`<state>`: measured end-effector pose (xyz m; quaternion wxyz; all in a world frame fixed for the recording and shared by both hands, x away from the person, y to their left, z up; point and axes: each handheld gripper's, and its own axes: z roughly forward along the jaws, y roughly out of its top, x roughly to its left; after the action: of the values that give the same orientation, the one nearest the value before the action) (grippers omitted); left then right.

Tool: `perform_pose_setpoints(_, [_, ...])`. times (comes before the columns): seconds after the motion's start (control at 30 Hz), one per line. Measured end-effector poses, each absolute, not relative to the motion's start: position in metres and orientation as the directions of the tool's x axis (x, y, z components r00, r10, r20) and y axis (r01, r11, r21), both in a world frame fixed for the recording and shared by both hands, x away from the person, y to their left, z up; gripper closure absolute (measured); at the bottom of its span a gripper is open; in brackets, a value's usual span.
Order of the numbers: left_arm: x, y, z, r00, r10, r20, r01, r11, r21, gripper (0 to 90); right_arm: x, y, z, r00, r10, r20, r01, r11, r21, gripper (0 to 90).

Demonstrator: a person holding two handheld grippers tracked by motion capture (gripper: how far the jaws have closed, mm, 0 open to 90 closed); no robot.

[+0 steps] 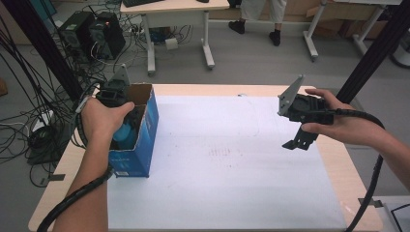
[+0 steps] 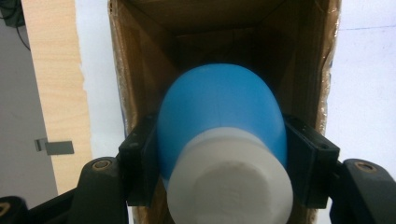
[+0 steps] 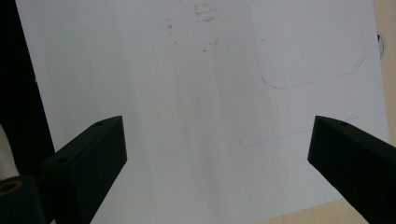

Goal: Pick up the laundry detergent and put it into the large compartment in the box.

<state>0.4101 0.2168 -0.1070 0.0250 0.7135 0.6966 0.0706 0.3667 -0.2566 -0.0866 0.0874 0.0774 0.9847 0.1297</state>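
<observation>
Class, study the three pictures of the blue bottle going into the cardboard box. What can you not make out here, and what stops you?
- Bottom of the blue bottle: left gripper view, its own body and white cap cover it.
- Floor of the cardboard box: high view, the left hand and bottle block it.
- Left claw fingertips: high view, sunk inside the box.
- Print on the box's blue side: high view, too small.

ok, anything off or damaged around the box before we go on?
Only small wear: the box has a ragged, frayed cardboard rim, clearest along its right edge in the left gripper view. The left tongs grip the blue bottle squarely, cap on, nothing spilled. The white sheet has faint smudges.
</observation>
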Motion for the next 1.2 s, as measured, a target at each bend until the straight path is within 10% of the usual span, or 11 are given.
perform_pose_setpoints(1.2, [0.414, 0.214, -0.123, 0.011, 0.996, 0.086, 0.991, -0.023, 0.135, 37.1, 0.37, -0.259, -0.092, -0.973, 0.178, -0.146, 0.135, 0.955, 0.264, 4.7])
